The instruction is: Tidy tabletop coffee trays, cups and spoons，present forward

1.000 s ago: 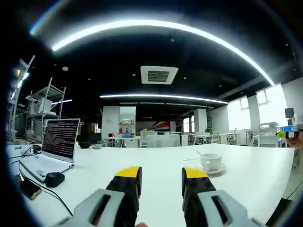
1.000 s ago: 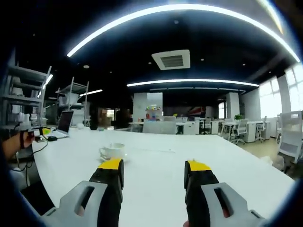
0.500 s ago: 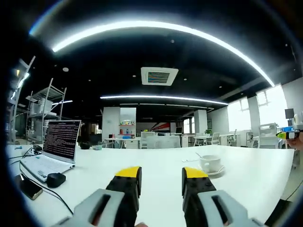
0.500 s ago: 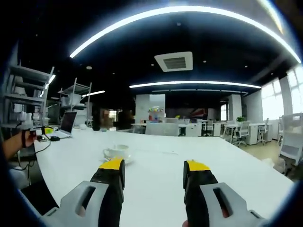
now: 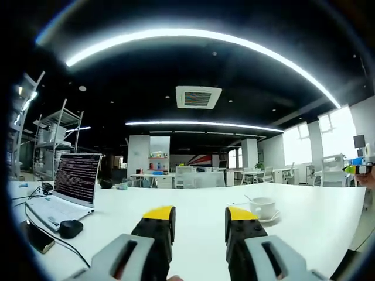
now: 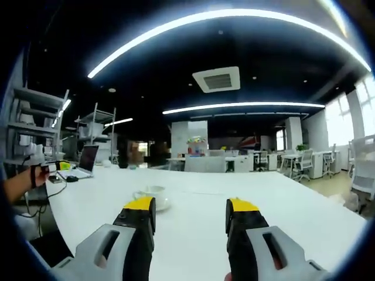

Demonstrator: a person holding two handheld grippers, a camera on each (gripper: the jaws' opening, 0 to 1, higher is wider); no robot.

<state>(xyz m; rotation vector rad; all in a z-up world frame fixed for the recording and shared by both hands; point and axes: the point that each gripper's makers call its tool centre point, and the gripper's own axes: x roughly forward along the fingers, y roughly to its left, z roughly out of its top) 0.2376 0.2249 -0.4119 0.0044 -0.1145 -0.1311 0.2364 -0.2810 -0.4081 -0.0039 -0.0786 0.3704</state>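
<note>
Both views have crept nearer the cup [image 6: 153, 192] on the white counter [image 6: 193, 205] – left claw [image 5: 199, 214] and right claw [image 6: 190, 206] gape empty – so the approach has only begun

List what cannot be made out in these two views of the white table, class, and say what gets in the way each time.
- Cup, right gripper view: its lower part and the saucer's near edge are hidden behind that gripper's own jaw.
- Spoon, left gripper view: too small to tell how it lies.
- Laptop screen text, left gripper view: too small to read.
- Phone, left gripper view: dark, warped near the edge.
- Cup contents: the low angle hides them in both views.
</note>
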